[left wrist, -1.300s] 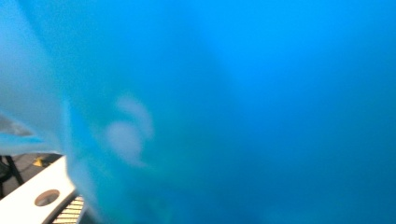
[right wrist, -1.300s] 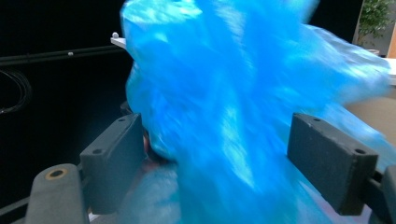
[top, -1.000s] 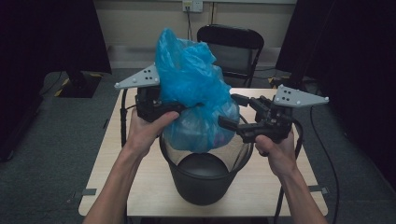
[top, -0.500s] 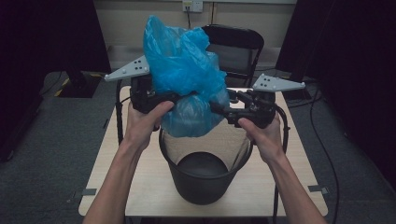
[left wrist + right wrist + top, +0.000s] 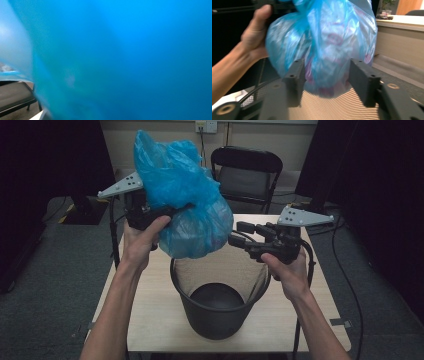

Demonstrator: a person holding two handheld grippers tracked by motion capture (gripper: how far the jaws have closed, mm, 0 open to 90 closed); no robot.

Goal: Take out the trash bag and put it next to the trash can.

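The blue plastic bag [image 5: 185,200] is hanging above the black mesh wastebasket [image 5: 220,305], gathered at its neck in the left gripper [image 5: 172,212], whose jaws are clamped on it. The right gripper [image 5: 237,240] is waiting beside the bag, jaws spread wide and empty, over the wastebasket's rim.

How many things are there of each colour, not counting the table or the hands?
Blue: 1, the crinkly blue plastic bag, lifted above the bin.
Black: 4, the round black mesh waste bin, the black folding chair behind the table, the left gripper and the right gripper.
Total: 5
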